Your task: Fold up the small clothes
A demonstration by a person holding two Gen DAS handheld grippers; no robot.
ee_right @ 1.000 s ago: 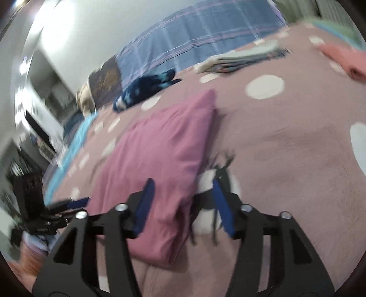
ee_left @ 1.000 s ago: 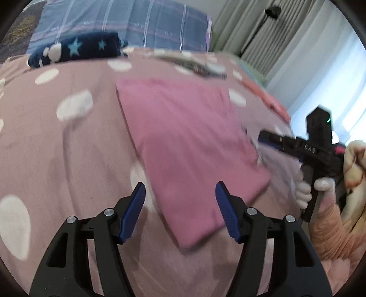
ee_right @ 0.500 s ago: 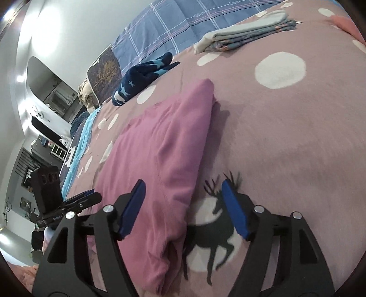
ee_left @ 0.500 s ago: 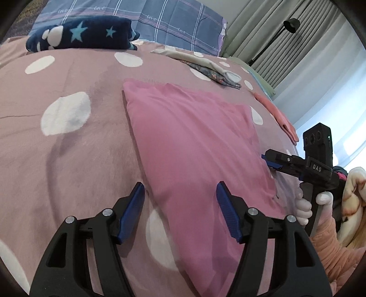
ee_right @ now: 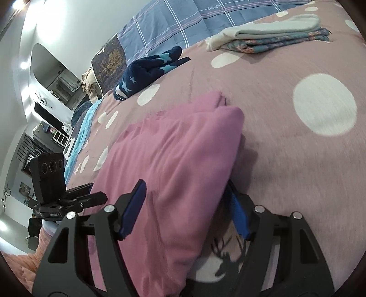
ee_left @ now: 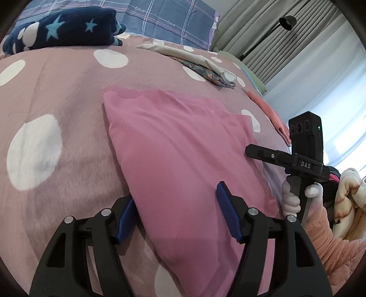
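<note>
left gripper (ee_left: 176, 214) gaping wide, straddling folded pink cotton garment's (ee_left: 183, 160) left edge | right gripper (ee_right: 185, 210) gaping likewise over right edge | spotted mauve blanket (ee_left: 64, 96) lying bare alongside

A folded garment (ee_left: 183, 160) lies on the bed (ee_left: 57, 96). The left claw (ee_left: 176, 217) straddles its near left edge; the right claw (ee_right: 185, 212) straddles its right edge. Behind it lies a stack of folded clothes (ee_left: 205, 66), a star-patterned bundle (ee_left: 61, 29) far left, and pillows (ee_left: 164, 20) beyond.
</note>
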